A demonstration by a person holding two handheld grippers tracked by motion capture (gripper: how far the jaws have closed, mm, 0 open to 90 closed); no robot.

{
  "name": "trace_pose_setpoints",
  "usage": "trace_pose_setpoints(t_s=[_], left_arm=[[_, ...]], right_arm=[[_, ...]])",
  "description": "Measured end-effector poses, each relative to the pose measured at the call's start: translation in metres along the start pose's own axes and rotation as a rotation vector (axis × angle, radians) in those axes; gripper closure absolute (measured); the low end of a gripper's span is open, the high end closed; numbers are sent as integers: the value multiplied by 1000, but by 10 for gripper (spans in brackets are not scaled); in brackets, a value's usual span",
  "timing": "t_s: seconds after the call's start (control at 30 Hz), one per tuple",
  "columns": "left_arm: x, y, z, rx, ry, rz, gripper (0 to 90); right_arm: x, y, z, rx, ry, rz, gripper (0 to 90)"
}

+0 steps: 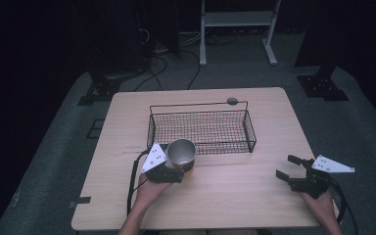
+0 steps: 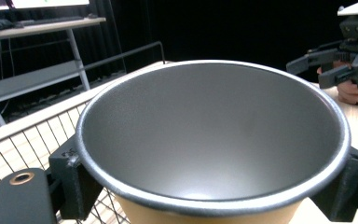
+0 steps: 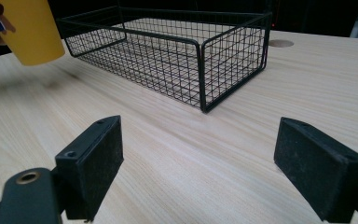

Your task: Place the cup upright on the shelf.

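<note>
A yellow cup (image 1: 181,154) with a grey inside is held upright above the table, just in front of the black wire basket (image 1: 201,128). My left gripper (image 1: 174,172) is shut on the cup, its jaws pressing both sides below the rim (image 2: 214,135). In the right gripper view the cup (image 3: 30,30) hangs clear of the tabletop at the far left. My right gripper (image 1: 288,168) is open near the table's right front edge, with nothing between its pads (image 3: 95,158). The right gripper (image 2: 328,70) also appears far off in the left gripper view.
The wire basket (image 3: 168,51) stands empty at the middle back of the wooden table (image 1: 240,196). A round grommet (image 1: 232,101) sits behind the basket. Beyond the table are a white shelf frame (image 1: 237,29), cables and dark stands on the floor.
</note>
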State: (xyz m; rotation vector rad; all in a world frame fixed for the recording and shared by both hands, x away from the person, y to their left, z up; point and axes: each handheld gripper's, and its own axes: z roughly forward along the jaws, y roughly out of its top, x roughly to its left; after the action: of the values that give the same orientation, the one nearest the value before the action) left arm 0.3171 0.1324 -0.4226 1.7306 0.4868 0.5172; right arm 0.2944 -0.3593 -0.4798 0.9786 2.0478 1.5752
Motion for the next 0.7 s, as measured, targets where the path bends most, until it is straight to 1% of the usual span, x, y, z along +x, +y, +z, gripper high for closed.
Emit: trace_pose_setpoints(t_s=[0.03, 0.13, 0.3, 0.4, 0.47, 0.63, 0.7], left_arm=[[0, 0, 0, 0, 0, 0, 128], [5, 6, 1, -6, -20, -2, 128], [9, 12, 1, -2, -32, 5, 128], [12, 16, 3, -5, -42, 10, 128], [13, 18, 5, 3, -52, 6, 128], [17, 25, 10, 5, -72, 16, 128], [19, 27, 12, 3, -78, 12, 128]], right_arm=[[0, 0, 0, 0, 0, 0, 145], [0, 0, 0, 0, 0, 1, 145], [0, 0, 0, -1, 2, 2, 145], [0, 0, 0, -2, 2, 2, 145], [0, 0, 0, -1, 2, 2, 145], [0, 0, 0, -2, 3, 2, 145], [0, 0, 0, -2, 3, 2, 145]])
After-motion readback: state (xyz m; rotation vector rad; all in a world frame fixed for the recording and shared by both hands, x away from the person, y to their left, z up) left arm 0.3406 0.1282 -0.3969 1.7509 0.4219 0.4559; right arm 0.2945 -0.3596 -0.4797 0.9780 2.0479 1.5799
